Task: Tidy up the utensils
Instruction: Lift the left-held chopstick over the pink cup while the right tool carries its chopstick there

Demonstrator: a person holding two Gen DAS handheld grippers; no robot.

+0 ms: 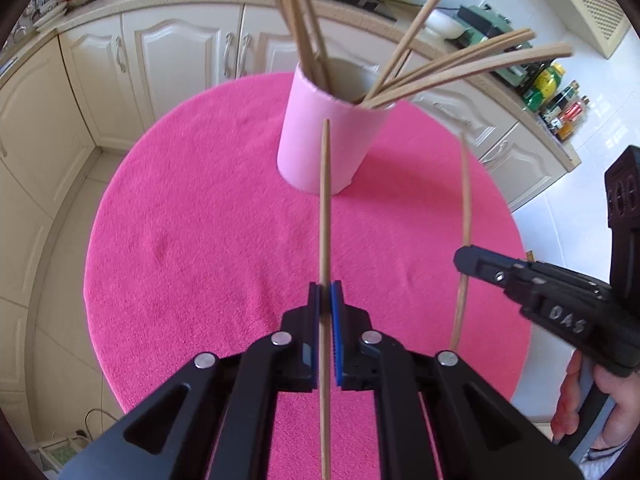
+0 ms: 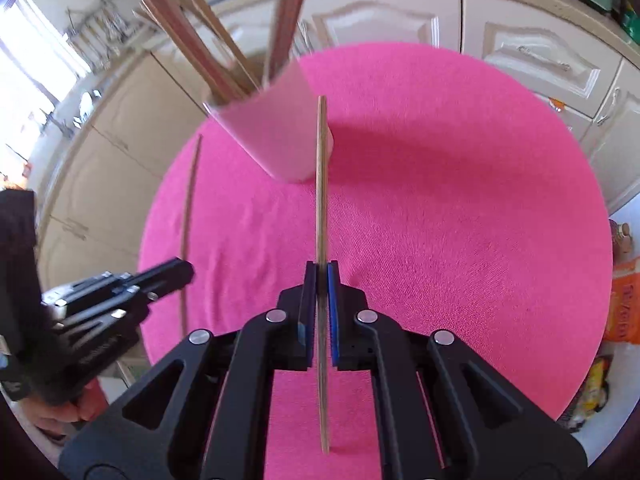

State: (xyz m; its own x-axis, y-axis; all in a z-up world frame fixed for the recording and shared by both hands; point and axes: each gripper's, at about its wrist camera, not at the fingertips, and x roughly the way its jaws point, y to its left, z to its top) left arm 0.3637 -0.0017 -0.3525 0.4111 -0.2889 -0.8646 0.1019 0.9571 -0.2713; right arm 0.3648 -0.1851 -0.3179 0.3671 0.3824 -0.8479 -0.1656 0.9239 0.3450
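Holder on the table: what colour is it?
Pale pink holder; clearest in the left wrist view.

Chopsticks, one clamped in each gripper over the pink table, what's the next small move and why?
Probably carry the left gripper forward and tip its chopstick tip-down into the pink cup. Both grippers are shut on a chopstick clear of the pink cloth; the cup already holds the other chopsticks and stands just ahead.

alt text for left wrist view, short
The left gripper is shut on a wooden chopstick above a round pink tablecloth. Ahead stands a pink cup holding more chopsticks; the right gripper holds another chopstick alongside.
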